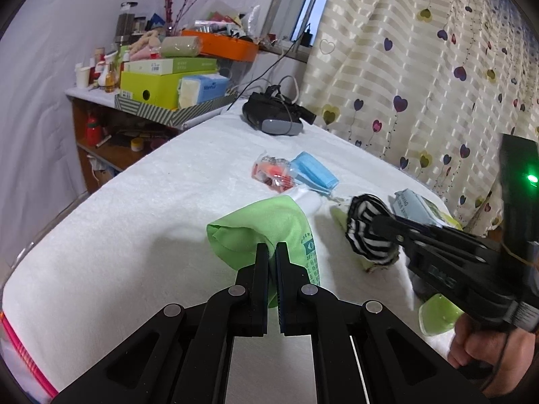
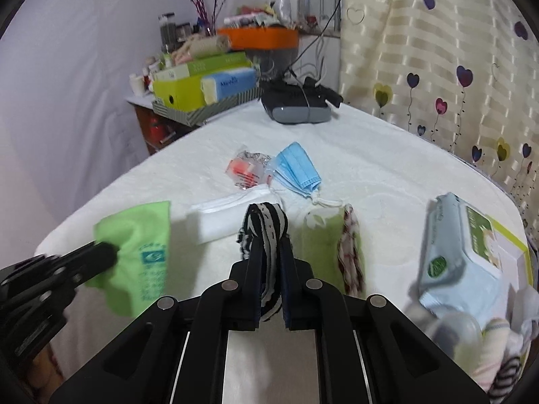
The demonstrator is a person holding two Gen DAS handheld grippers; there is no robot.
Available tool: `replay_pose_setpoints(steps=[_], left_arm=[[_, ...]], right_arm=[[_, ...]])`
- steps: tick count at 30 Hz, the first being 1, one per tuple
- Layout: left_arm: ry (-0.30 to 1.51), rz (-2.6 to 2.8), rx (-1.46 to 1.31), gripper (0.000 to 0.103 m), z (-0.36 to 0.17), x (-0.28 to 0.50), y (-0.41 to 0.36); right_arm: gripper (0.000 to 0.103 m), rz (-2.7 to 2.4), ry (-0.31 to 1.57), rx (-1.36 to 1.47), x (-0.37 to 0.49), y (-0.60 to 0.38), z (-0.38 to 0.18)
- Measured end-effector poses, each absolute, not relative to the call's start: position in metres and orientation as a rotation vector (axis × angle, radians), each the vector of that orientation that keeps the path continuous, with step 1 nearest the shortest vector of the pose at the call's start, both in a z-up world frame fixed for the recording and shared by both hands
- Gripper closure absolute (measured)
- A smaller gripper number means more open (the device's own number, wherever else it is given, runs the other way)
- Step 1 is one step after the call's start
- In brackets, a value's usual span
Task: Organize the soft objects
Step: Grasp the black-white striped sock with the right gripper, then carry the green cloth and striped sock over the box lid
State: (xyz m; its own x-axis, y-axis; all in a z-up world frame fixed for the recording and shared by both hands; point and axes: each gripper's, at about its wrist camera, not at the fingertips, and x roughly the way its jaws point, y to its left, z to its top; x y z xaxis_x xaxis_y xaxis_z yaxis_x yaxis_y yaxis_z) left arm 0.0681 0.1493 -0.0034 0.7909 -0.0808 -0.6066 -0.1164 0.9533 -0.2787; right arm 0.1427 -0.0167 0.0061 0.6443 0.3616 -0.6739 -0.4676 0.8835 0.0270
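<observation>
blue tissue pack (image 1: 206, 88): "Marvell"-like word, uncertain | green cloth (image 2: 134, 252): print unreadable

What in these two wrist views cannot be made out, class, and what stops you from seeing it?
- Print on the green cloth: right wrist view, blurred; left wrist view, partly behind the left tongs.
- Wipes pack label: right wrist view, too blurred to read.
- Striped cloth: its far side is hidden by the right tongs gripping it.
- Soft items at the right wrist view's lower right corner: cut off, blurred.

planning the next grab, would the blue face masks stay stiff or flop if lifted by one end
The blue face masks are thin pleated sheets lying flat on the white cover, so probably floppy and light. Only an ear loop seems to tie the stack, so it may fan apart.
</observation>
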Motion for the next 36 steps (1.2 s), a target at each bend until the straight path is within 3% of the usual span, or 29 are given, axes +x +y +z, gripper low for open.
replay_pose_setpoints(steps=[17,36], left_arm=[[0.609,-0.119,-0.221,0.099,0.036,0.042,0.074],[0.586,-0.293,-0.105,0.099,0.064,0.029,-0.027]], right_arm=[[0.094,0.476,0.601,-0.021,0.065,-0.104,0.053],[0.094,0.35,0.52,0.078,0.027,-0.193,0.068]])
